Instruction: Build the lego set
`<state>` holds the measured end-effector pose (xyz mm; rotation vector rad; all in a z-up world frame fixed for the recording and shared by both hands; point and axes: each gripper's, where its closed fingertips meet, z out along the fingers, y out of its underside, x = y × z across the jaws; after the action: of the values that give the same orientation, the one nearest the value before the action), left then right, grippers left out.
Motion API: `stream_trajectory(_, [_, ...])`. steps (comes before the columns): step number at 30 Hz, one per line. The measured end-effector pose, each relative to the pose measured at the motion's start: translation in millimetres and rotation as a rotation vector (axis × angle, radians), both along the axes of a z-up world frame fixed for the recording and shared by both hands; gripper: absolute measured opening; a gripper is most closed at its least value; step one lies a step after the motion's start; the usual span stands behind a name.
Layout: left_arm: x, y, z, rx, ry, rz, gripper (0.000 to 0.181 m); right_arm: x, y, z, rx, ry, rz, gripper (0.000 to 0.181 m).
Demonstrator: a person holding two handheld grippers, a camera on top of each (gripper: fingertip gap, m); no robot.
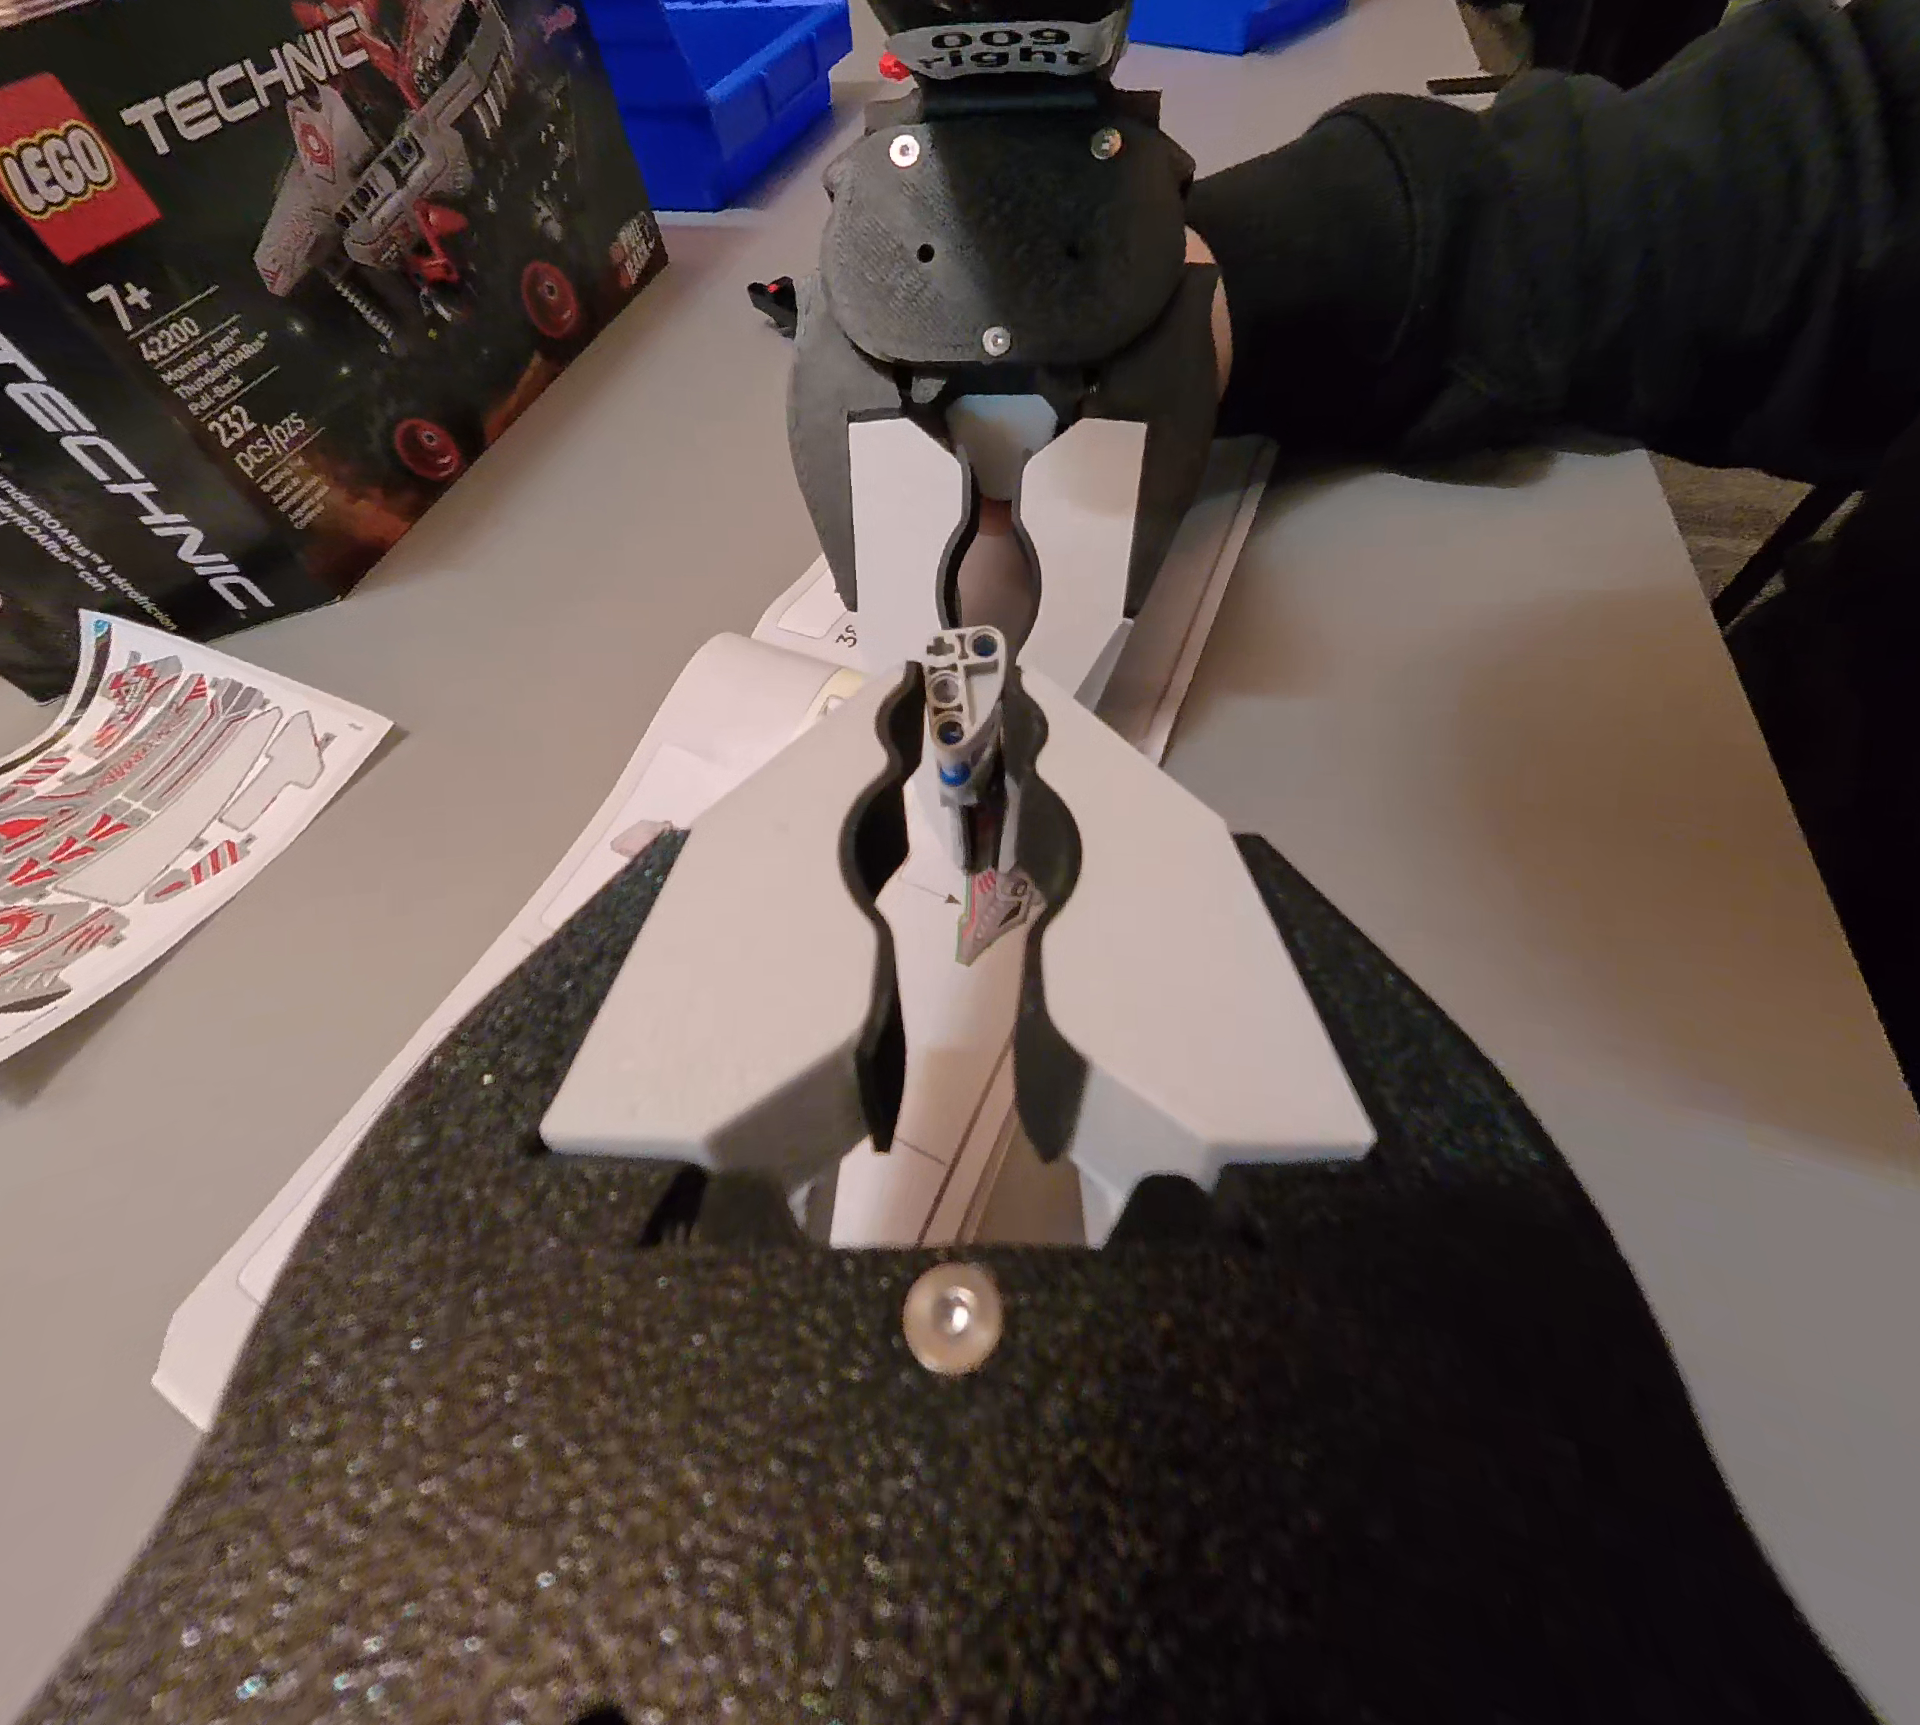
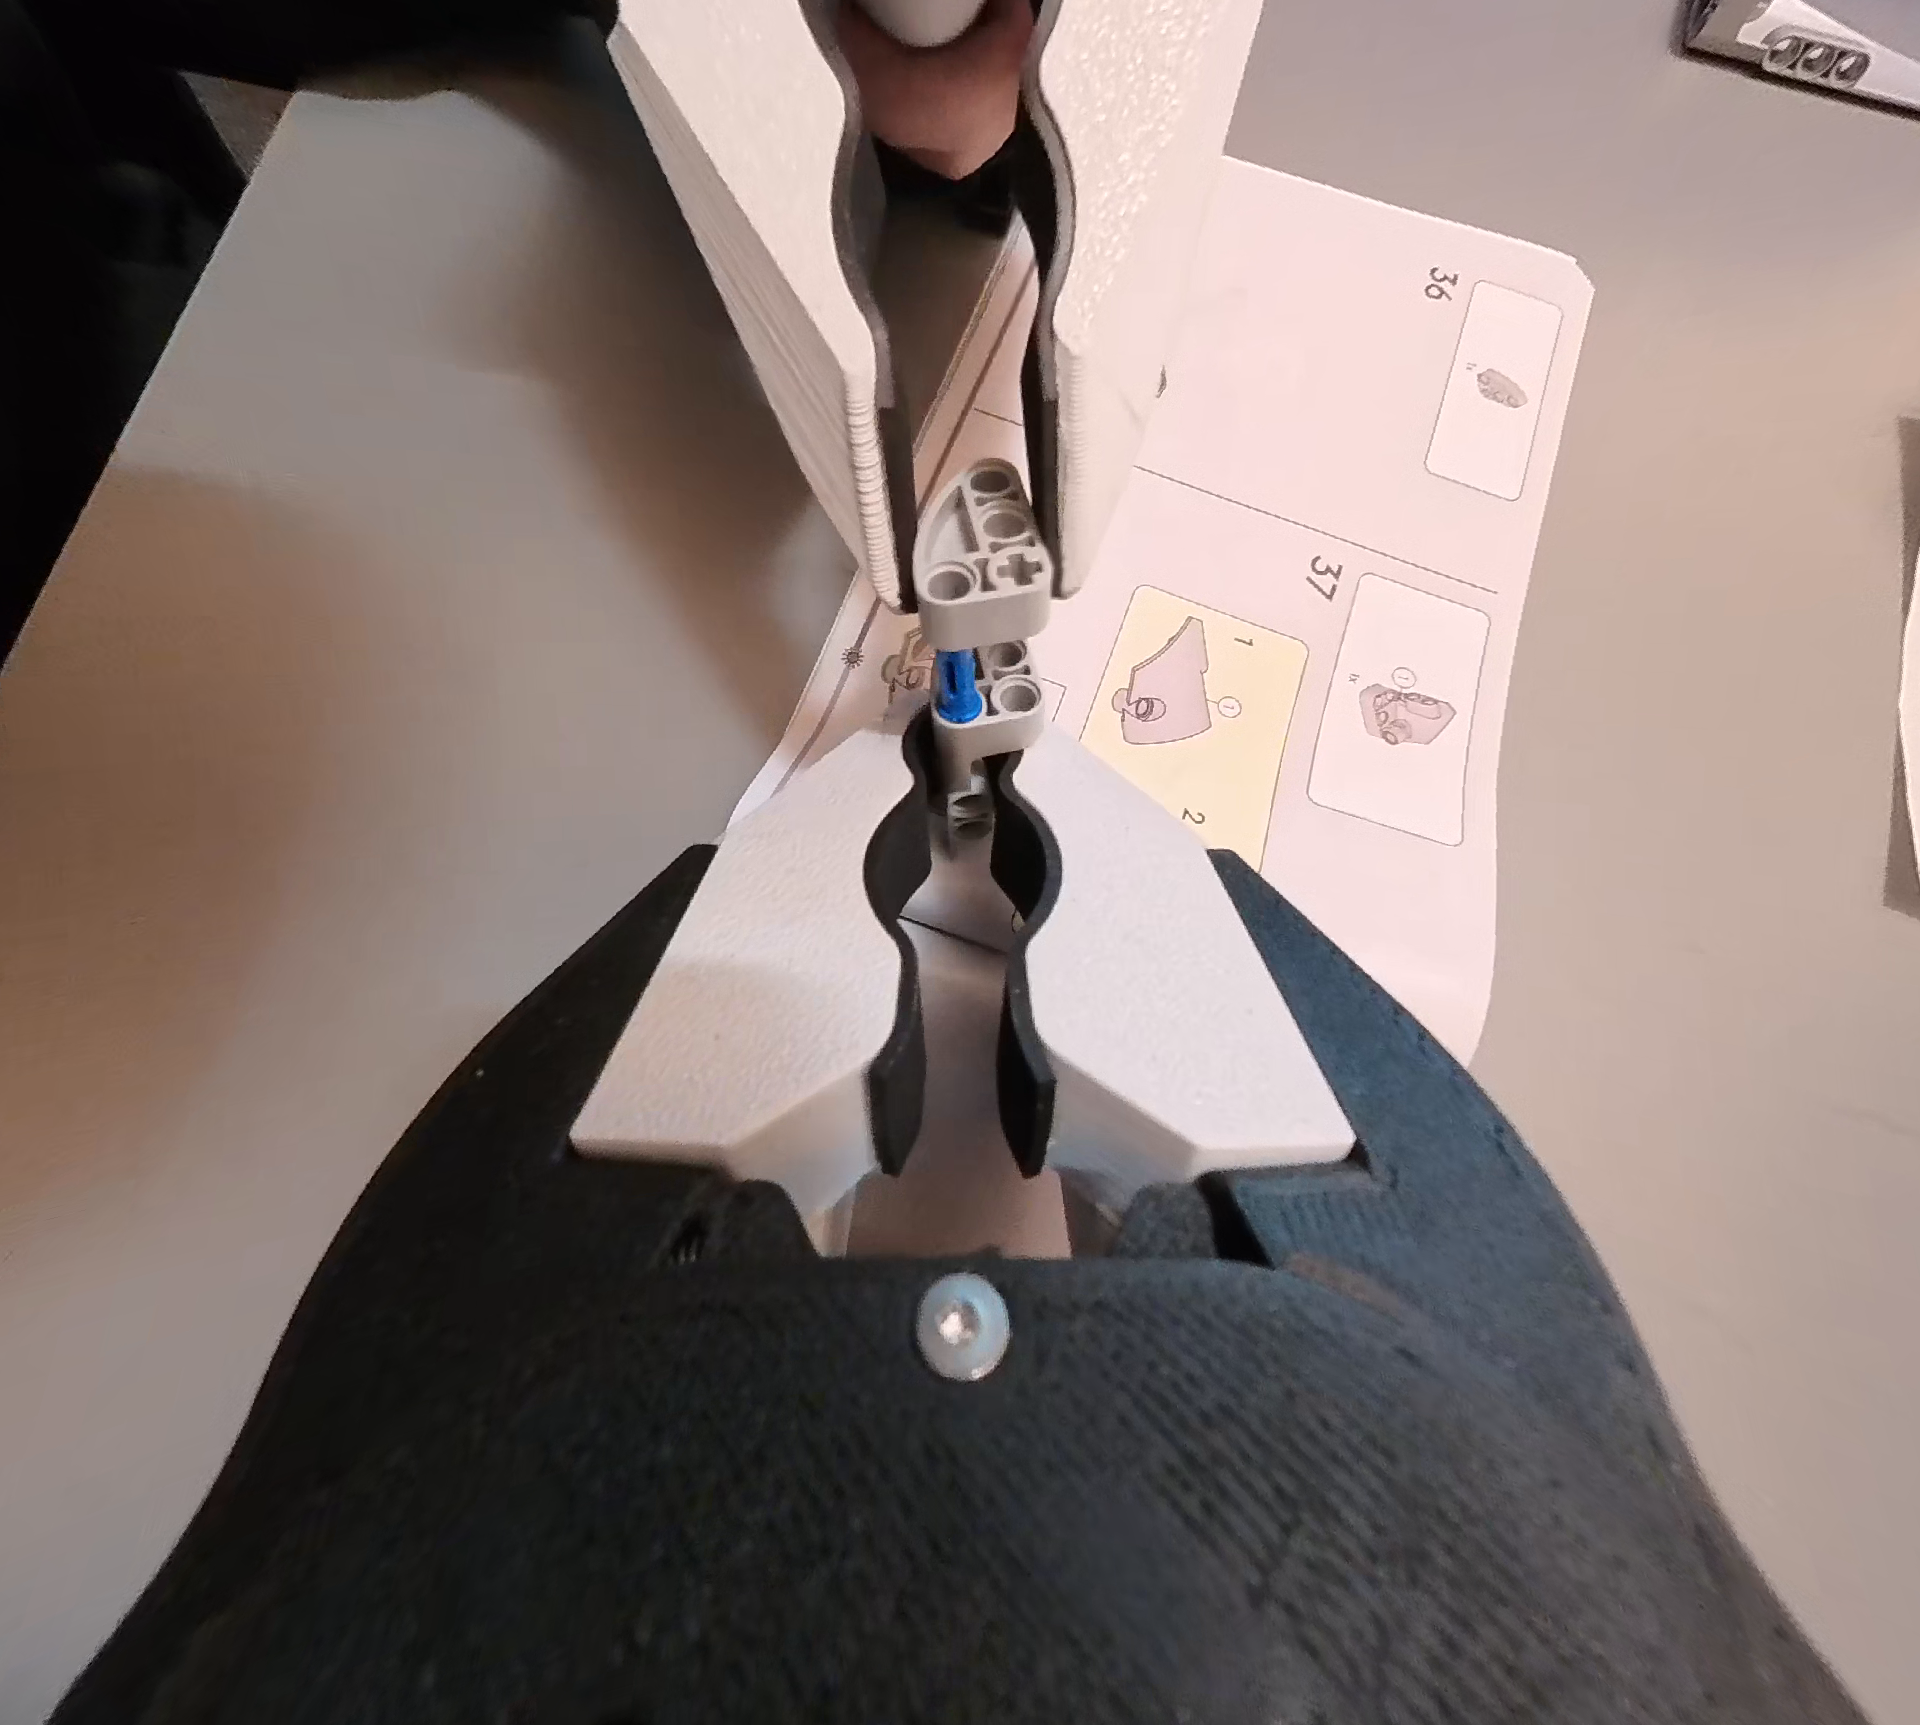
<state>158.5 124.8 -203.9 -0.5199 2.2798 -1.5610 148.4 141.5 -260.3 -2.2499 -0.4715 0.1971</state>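
My left gripper [image 1: 961, 699] is shut on a light grey quarter-ellipse beam [image 1: 964, 688] and holds it above the instruction booklet [image 1: 727, 740]. In the right wrist view the left gripper [image 2: 982, 579] comes in from the top with the beam [image 2: 987, 569] at its tips. My right gripper [image 2: 961, 745] is shut on a small grey connector [image 2: 997, 709] with a blue pin [image 2: 951, 683] in it. The pin points at the beam and its tip is at the beam's lower edge. The two grippers face each other tip to tip; the right gripper [image 1: 987, 615] shows opposite in the left wrist view.
The set's black box [image 1: 312, 221] and a sticker sheet [image 1: 156, 823] lie left on the grey table [image 1: 1455, 792]. Blue bins [image 1: 707, 44] stand behind. The open booklet [image 2: 1351, 532] lies under the grippers. A grey-and-white sub-assembly [image 2: 1787, 34] lies far right. A black-sleeved hand [image 1: 1507, 252] holds the right gripper. The left gripper's tips are roughly 5 cm from the right gripper's. Left tips and right tips are each some 25 cm from the grey-and-white sub-assembly [image 2: 1787, 34].
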Motion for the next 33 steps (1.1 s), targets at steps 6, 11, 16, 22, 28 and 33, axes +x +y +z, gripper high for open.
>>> stream_trajectory(6, [-1.6,0.0,0.0,0.089,-0.111,-0.025,0.012,0.0,0.0,0.0,0.003,-0.007,0.001,0.002])
stream_trajectory(11, [-1.5,-1.1,-0.2,0.04,-0.037,-0.02,0.012,-0.1,-0.1,0.0,0.004,-0.009,0.001,0.002])
stream_trajectory(16, [-3.5,-2.4,-0.3,-0.034,0.062,-0.028,0.012,-0.3,-0.1,0.0,0.005,-0.011,0.002,0.003])
stream_trajectory(22, [-2.4,-1.4,-0.3,-0.003,-0.01,-0.029,0.012,-1.1,-0.3,0.0,0.005,-0.011,0.008,0.002])
stream_trajectory(28, [-1.3,-0.8,0.6,0.007,-0.04,-0.026,0.012,-1.0,-0.3,0.0,0.001,-0.001,0.007,0.002])
stream_trajectory(33, [-2.9,-1.1,0.8,0.005,-0.039,-0.041,0.012,-1.6,-0.4,0.1,0.002,-0.001,0.011,0.002])
